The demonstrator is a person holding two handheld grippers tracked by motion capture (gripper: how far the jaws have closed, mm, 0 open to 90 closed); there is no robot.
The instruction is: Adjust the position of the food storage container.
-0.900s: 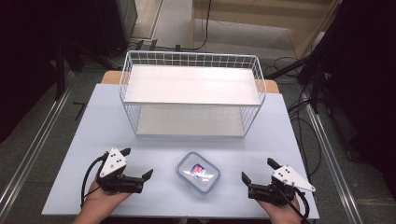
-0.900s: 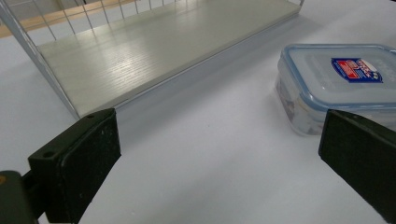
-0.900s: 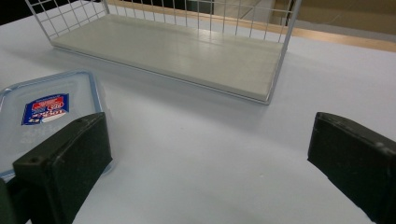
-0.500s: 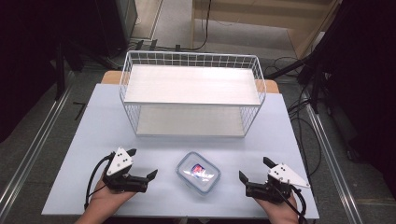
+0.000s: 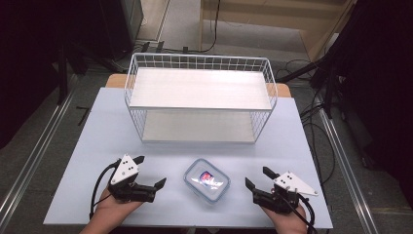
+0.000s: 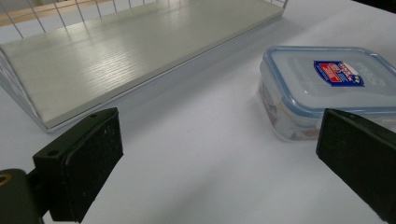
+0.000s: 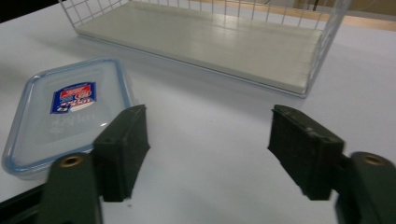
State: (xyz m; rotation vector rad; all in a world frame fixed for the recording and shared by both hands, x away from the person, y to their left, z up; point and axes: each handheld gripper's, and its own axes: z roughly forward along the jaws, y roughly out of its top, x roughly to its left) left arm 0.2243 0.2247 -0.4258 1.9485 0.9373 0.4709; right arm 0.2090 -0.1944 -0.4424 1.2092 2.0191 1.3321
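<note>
Grippers edged toward the box (image 5: 206,180): left gripper (image 5: 149,174) and right gripper (image 5: 255,178) flank it, jaws wide, empty. We judge a grab is next.

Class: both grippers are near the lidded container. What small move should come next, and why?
Probably ease the left gripper right toward the clear lidded container. Its jaws stand open, empty, and the container lies beside its right jaw, untouched, in front of the wire shelf rack.
</note>
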